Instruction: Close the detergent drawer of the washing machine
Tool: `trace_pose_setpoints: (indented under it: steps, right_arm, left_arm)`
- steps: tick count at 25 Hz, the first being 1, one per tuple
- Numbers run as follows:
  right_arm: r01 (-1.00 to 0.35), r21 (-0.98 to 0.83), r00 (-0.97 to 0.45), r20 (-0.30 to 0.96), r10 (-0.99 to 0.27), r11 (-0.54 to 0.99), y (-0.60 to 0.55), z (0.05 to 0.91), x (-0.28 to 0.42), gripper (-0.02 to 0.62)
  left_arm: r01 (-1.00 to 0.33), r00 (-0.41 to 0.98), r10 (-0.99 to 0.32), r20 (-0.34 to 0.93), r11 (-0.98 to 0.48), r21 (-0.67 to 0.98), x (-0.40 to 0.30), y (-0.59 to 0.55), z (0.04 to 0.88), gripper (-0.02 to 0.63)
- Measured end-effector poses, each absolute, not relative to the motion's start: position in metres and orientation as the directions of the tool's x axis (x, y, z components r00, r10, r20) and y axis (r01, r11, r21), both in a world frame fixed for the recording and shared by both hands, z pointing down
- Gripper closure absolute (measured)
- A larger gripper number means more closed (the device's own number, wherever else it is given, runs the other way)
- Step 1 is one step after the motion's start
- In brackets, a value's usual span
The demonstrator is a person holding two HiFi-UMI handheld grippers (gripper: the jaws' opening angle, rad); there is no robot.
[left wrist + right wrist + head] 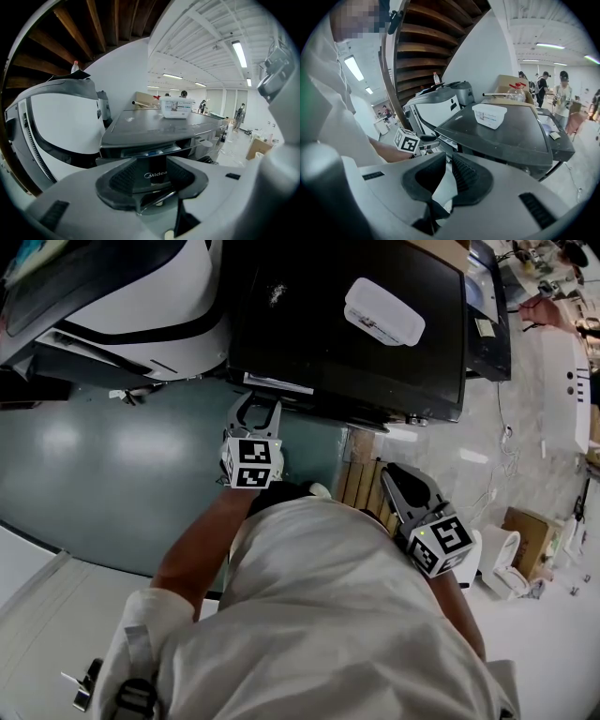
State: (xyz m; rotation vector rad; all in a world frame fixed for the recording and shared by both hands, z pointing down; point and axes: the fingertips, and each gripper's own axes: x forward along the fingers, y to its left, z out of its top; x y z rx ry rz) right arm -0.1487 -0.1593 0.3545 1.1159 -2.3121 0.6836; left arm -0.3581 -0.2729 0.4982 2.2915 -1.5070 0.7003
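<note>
The dark grey washing machine [347, 343] stands ahead of me. Its detergent drawer [278, 384] sticks out a little from the front top edge, and in the left gripper view the drawer [150, 151] shows as a pale slot above the brand logo. My left gripper [253, 412] is open, its jaws pointing at the drawer front from just short of it, with nothing held. In the left gripper view the left gripper [152, 176] frames the machine's front. My right gripper [401, 482] hangs back at the right, shut and empty, aimed towards the machine [501, 136].
A white plastic box [384, 312] sits on the machine's lid. A large white appliance [141, 306] stands close on the left. Wooden slats [361, 482] lie under the machine's right front corner; a cardboard box [530, 531] is on the floor at right. People stand far off [543, 86].
</note>
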Motion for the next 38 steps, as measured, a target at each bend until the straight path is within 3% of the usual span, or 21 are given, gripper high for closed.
trace_pose_setpoints:
  steps: [38]
  right_arm:
    - [-0.839,-0.223,-0.519,0.604,-0.605,0.497,-0.17,0.355,-0.159,0.549]
  left_arm:
    - [-0.929,0.302,-0.777,0.553,-0.369,-0.011,-0.359,-0.304,0.497,0.454]
